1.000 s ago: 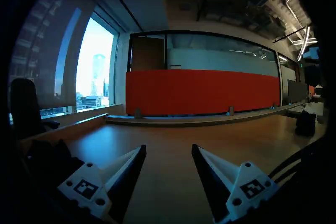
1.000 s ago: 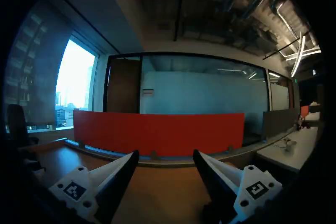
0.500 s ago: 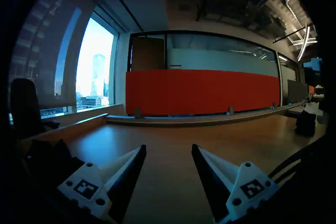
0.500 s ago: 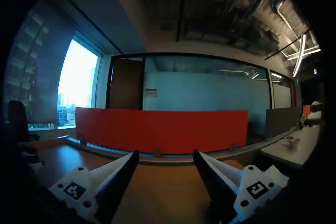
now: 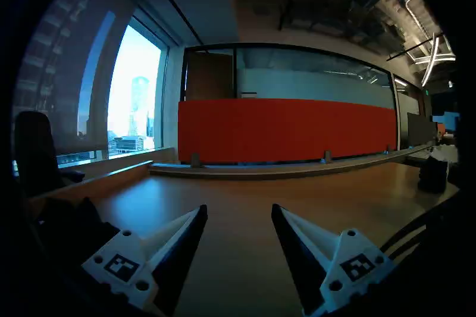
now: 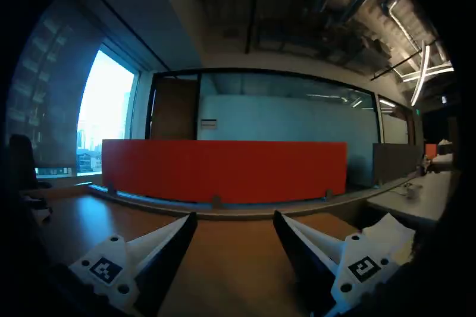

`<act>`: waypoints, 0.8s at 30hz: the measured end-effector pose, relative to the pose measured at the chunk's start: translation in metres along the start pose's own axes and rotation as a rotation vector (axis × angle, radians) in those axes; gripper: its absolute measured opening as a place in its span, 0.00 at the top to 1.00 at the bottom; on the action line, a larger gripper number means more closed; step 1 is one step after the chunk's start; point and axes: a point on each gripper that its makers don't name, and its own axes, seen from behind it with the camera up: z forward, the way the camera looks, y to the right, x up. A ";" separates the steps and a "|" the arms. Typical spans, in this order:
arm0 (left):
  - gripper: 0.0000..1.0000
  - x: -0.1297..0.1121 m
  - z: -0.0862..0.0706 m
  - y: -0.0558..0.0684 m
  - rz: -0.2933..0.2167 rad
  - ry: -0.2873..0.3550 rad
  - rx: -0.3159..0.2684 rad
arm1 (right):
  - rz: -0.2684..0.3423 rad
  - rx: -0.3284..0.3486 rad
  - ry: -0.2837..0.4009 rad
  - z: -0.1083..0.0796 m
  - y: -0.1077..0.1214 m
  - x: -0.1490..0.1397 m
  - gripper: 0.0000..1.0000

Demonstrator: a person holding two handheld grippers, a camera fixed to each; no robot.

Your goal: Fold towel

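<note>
Right gripper (image 6: pixel 234 216) has tipped down since 1 s ago, showing us more of the long brown wooden desk (image 6: pixel 232 257); left gripper (image 5: pixel 238 207) hasn't budged. Red flat partition panel (image 6: pixel 223 171) stands at desk's far edge. Both jaws gape, empty. Pale crumpled thing (image 6: pixel 390 231) beside right finger: maybe the towel, we can't tell. Risk imo: grabbing w/o sighting it, we'd nip bare desk.

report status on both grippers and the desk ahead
Left gripper open, low over wooden desk. Right gripper open, nothing held. Pale crumpled thing beside right gripper's finger, maybe the towel, cannot tell. Red divider ahead, well clear.
</note>
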 end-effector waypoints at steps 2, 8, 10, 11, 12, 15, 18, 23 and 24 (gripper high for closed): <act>0.20 0.000 0.000 0.000 0.000 0.000 0.000 | 0.008 -0.002 -0.004 -0.001 0.001 -0.009 0.00; 0.21 0.000 0.000 0.001 0.000 0.000 0.000 | 0.022 -0.014 -0.014 -0.004 0.007 -0.036 0.01; 0.20 0.000 0.000 0.001 0.000 0.000 0.000 | 0.027 -0.023 -0.020 -0.005 0.010 -0.044 0.01; 0.21 0.000 0.000 0.001 0.000 0.000 0.000 | 0.029 -0.028 -0.024 -0.005 0.012 -0.049 0.01; 0.21 0.000 0.000 0.001 0.000 0.000 0.000 | 0.032 -0.032 -0.028 -0.006 0.013 -0.054 0.01; 0.20 0.000 0.000 0.001 0.000 0.000 0.000 | 0.039 -0.037 -0.041 -0.007 0.016 -0.067 0.01; 0.21 0.000 0.000 0.001 -0.001 0.000 0.000 | 0.048 -0.035 -0.049 -0.007 0.017 -0.077 0.01; 0.20 0.000 0.000 0.001 0.000 0.000 0.000 | 0.049 -0.020 -0.052 -0.008 0.015 -0.086 0.01; 0.21 0.000 0.000 0.001 0.000 0.000 0.000 | 0.047 -0.017 -0.053 -0.009 0.015 -0.087 0.01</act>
